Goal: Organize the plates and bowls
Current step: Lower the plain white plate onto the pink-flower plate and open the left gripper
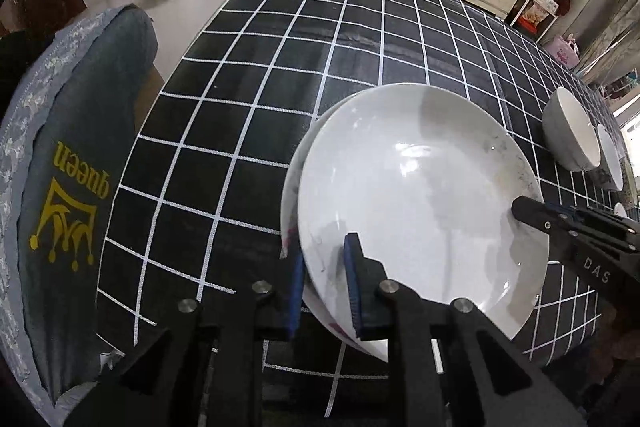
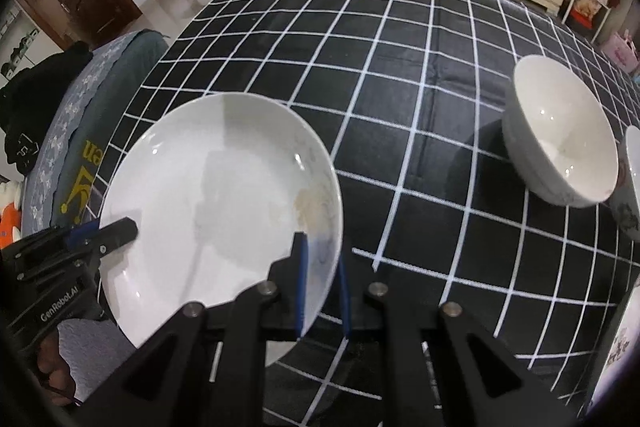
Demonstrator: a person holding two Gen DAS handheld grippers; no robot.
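Two tools clamp one white plate [image 1: 416,195] — left tool [image 1: 326,279], right tool [image 2: 322,279] — second plate [image 1: 289,195] beneath mostly hidden.

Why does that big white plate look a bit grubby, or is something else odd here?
The top plate carries a brownish smear near its right rim, beside the right tongs. Both tongs grip it by opposite edges, the left tongs included. A second plate peeks out beneath, off-centre. The bowl sits upright; nothing spilled.

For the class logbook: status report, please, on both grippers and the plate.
Left gripper and right gripper both shut on round white ceramic plate, opposite rims. Second plate underneath. White ceramic bowl stands apart.
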